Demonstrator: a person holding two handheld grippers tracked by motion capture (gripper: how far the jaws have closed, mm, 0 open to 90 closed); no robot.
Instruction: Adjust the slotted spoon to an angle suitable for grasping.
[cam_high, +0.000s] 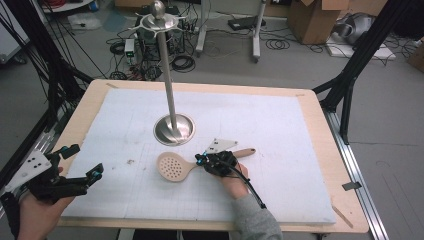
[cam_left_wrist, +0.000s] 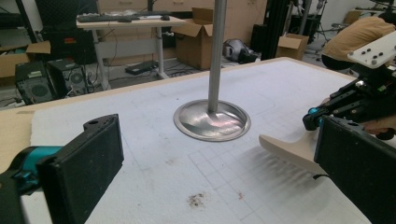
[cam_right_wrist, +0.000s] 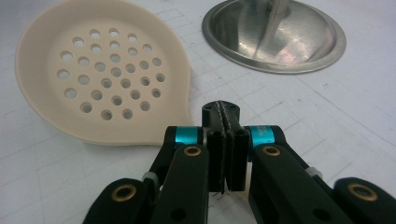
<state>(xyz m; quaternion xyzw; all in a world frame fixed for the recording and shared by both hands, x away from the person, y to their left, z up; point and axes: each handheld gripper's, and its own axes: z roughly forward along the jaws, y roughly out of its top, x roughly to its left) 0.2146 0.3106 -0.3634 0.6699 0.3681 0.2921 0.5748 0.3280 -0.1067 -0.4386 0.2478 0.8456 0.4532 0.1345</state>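
Right gripper view puts the slotted spoon (cam_right_wrist: 100, 70) right before me: a cream perforated head lying flat on the white mat (cam_high: 280, 130), just beside the steel stand (cam_high: 173, 127). I judge it light and stiff, likely smooth plastic with a wooden handle, so the flat neck is the sensible place to hold. My right gripper (cam_high: 216, 162) sits over that neck, jaws pressed together; whether they actually pinch the handle between them I cannot tell. My left gripper (cam_high: 75, 170) hovers well apart at the mat's near left corner, jaws spread wide, holding nothing. The stand's dished base holds nothing I can see.
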